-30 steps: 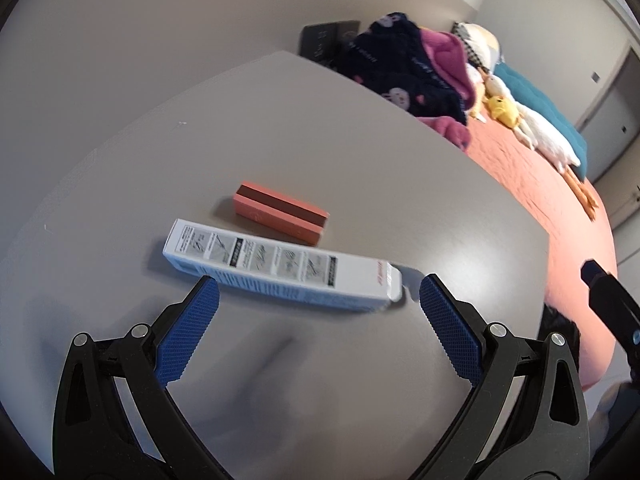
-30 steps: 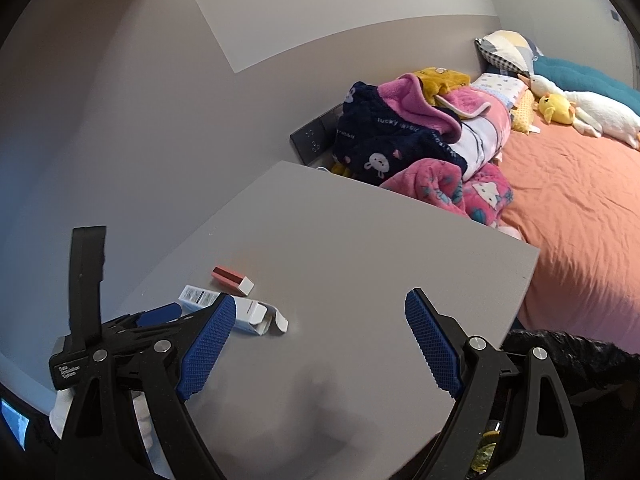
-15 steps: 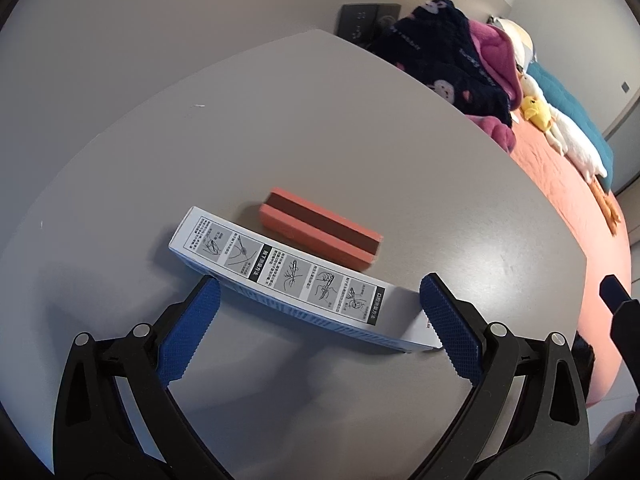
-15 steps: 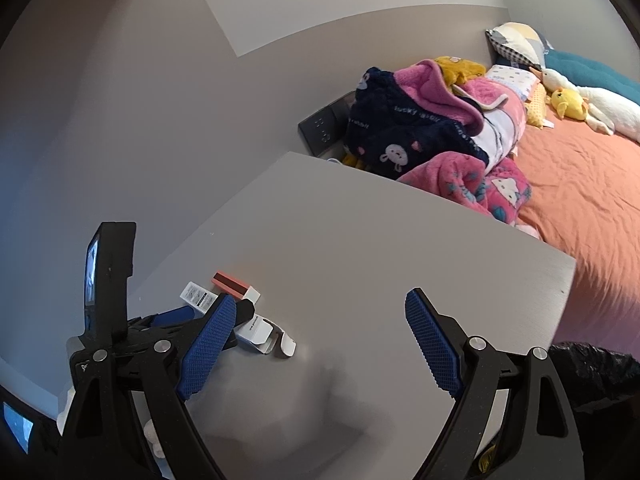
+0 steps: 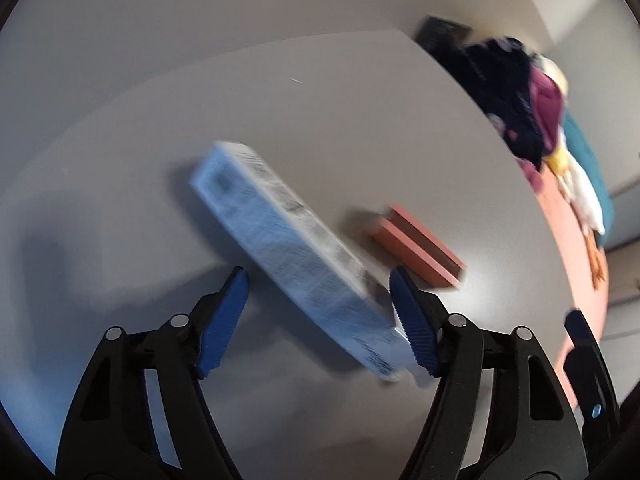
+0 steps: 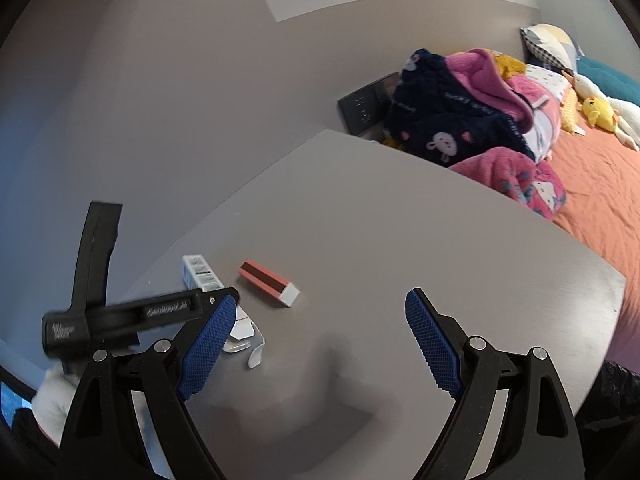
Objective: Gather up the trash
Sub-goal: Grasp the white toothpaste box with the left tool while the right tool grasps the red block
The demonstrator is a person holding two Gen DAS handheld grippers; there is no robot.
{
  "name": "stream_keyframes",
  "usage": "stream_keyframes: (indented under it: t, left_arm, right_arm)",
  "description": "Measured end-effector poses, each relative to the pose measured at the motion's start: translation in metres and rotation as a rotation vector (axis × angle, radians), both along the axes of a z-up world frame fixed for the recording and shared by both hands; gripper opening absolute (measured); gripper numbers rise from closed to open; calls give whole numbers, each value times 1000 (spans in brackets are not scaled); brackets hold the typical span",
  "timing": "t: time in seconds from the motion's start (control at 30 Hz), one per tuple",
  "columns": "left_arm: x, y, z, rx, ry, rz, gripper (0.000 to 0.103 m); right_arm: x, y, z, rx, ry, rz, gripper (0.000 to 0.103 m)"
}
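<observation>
The left gripper (image 5: 318, 312) is closing its jaws around the long white carton (image 5: 292, 244), which is lying diagonally on the grey table (image 5: 320, 112) — one blue pad is already meeting the carton's near end, the other is standing off with a gap. The view is motion-blurred. A small red box (image 5: 418, 250) is lying just beside the carton, apart from it. The right gripper (image 6: 318, 344) is hovering over bare tabletop, jaws spread wide, gripping nothing. Heaped clothes (image 6: 472, 120) are sitting beyond the table's far edge — on an orange bed (image 6: 592, 184).
</observation>
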State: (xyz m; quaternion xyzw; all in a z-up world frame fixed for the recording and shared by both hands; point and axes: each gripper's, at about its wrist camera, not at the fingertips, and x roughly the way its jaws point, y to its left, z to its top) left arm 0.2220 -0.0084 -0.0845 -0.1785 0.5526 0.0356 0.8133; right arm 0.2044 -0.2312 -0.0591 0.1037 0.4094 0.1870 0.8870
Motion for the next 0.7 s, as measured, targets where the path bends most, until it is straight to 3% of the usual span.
stream_keyframes:
  t: [0.17, 0.4, 0.7]
  left_arm:
    - [-2, 17, 2, 16, 5, 23, 43]
    - [-11, 32, 3, 11, -22, 8, 31]
    - [-18, 47, 4, 13, -51, -23, 27]
  right_arm:
    - [6, 21, -8, -17, 9, 37, 87]
    - [22, 55, -22, -80, 25, 93, 87]
    - [41, 91, -41, -203, 61, 169, 71]
